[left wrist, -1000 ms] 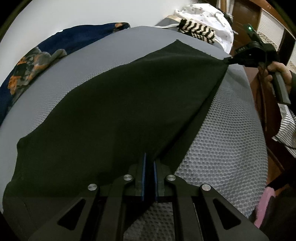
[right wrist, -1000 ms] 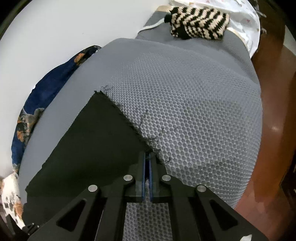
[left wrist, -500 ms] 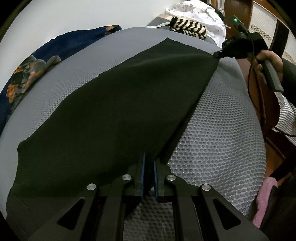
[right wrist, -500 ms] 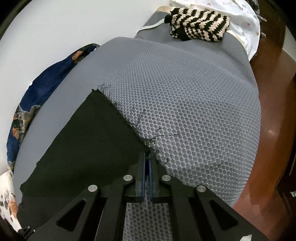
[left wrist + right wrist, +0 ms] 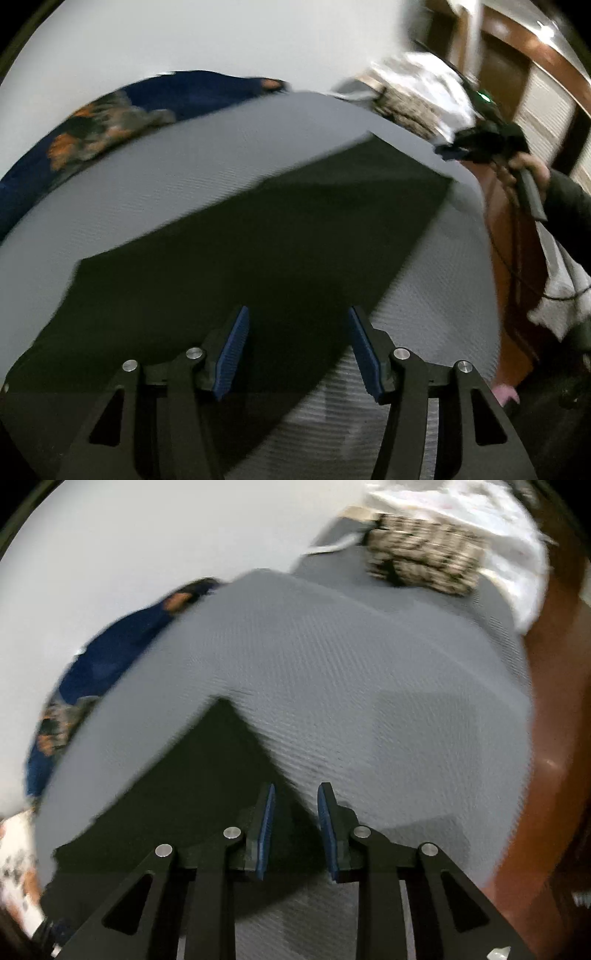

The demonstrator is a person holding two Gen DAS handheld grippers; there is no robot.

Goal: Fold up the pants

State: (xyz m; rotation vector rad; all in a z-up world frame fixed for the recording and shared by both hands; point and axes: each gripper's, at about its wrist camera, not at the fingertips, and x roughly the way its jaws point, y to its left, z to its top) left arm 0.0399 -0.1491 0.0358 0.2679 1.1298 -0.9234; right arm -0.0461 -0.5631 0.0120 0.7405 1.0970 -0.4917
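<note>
We see black pants (image 5: pixel 266 236) on a grey mesh-textured mattress (image 5: pixel 369 686), a navy cloth (image 5: pixel 155 99) with orange flowers, a black-and-cream striped knit (image 5: pixel 424 554), and blue pads (image 5: pixel 232 354) on black grippers.

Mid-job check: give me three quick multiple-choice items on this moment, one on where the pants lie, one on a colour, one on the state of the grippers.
1. The black pants lie on: A) the grey mesh mattress B) the floor C) a chair
2. The gripper pads are: A) red B) blue C) white
3. The two grippers are: A) both shut on cloth B) one open, one shut C) both open

Answers: 1 A, spread flat on the mattress. 2 B, blue faces line the fingers. 3 C, left gripper and right gripper show clear gaps, holding nothing.
</note>
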